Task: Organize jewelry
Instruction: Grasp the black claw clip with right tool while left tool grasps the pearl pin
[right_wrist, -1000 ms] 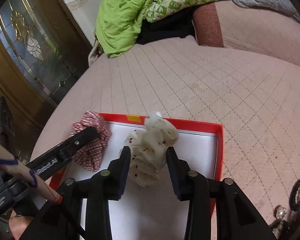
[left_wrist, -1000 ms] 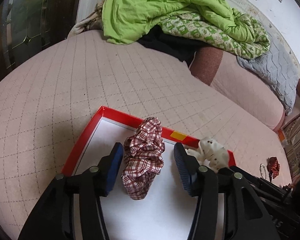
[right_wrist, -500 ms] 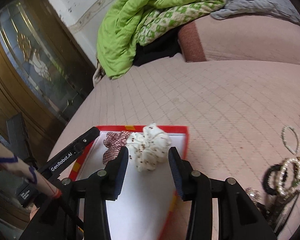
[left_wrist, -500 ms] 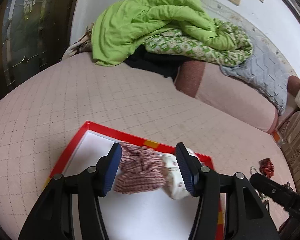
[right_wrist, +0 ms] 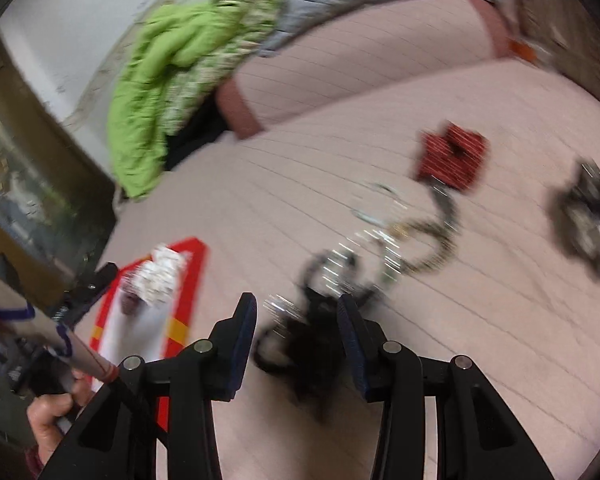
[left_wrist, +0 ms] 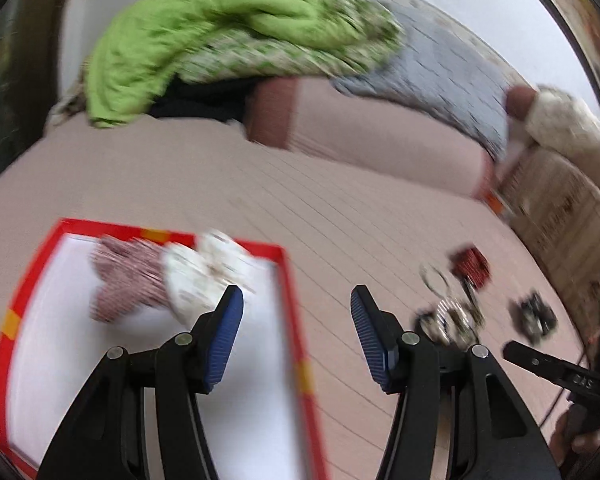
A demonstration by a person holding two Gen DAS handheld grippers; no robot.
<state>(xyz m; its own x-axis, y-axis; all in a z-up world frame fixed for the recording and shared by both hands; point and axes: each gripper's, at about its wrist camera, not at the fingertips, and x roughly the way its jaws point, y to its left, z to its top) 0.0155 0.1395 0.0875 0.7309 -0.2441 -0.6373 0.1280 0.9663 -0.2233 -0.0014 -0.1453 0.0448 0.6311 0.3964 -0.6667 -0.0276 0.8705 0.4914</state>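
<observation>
The plaid scrunchie (left_wrist: 130, 280) and white scrunchie (left_wrist: 204, 276) lie touching in the red-rimmed tray (left_wrist: 288, 292). The jewelry pile (right_wrist: 380, 248) lies on the pink bed (right_wrist: 460, 340). The left gripper (left_wrist: 296, 336) and right gripper (right_wrist: 296, 344) are both spread wide, gripping nothing.

Red-rimmed tray (left_wrist: 291, 280) holding plaid scrunchie (left_wrist: 130, 280), white scrunchie (left_wrist: 204, 276), jewelry pile (left_wrist: 452, 316) nearby

I see soft cloth scrunchies (left_wrist: 168, 280) on the tray's (left_wrist: 288, 276) smooth white floor, a quilted matt bed (left_wrist: 340, 224) cover, and ribbed blue pads (left_wrist: 220, 340) on black plastic jaws.
</observation>
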